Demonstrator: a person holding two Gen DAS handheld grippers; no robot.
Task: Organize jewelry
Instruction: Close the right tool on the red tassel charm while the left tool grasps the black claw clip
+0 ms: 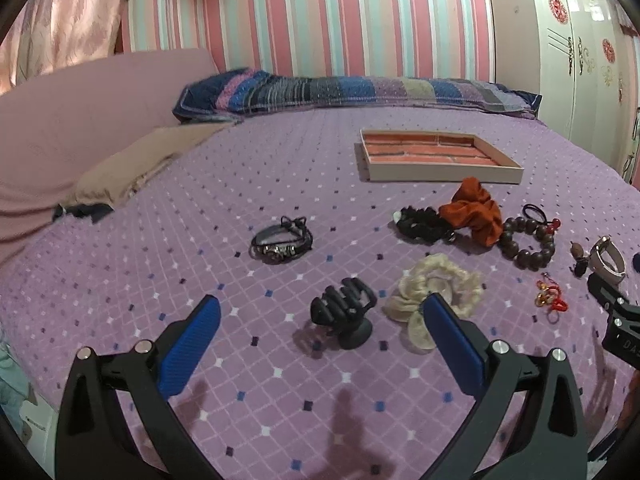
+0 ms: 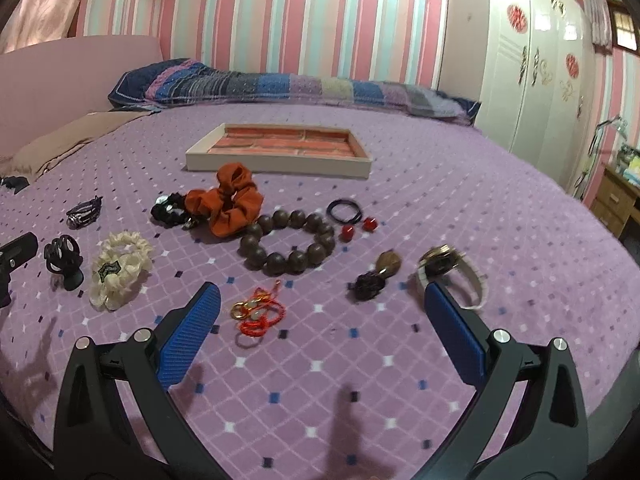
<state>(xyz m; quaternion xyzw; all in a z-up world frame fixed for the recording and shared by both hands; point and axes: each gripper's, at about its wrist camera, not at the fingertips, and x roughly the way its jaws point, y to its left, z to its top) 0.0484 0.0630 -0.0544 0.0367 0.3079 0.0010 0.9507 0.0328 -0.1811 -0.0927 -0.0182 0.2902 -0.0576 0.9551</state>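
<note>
While nothing is sitting in the tray (image 2: 280,168) yet, jewelry is lying loose on the bed (image 2: 460,208).
Left tongs (image 1: 320,312) and right tongs (image 2: 322,300) are gaping wide, empty, hovering to choose.

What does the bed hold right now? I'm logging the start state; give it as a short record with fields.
surface: purple bedspread
tray: empty, far side
left gripper: open, over black claw clip
right gripper: open, nothing held
near tray: orange scrunchie, bead bracelet
right side: watch
</note>
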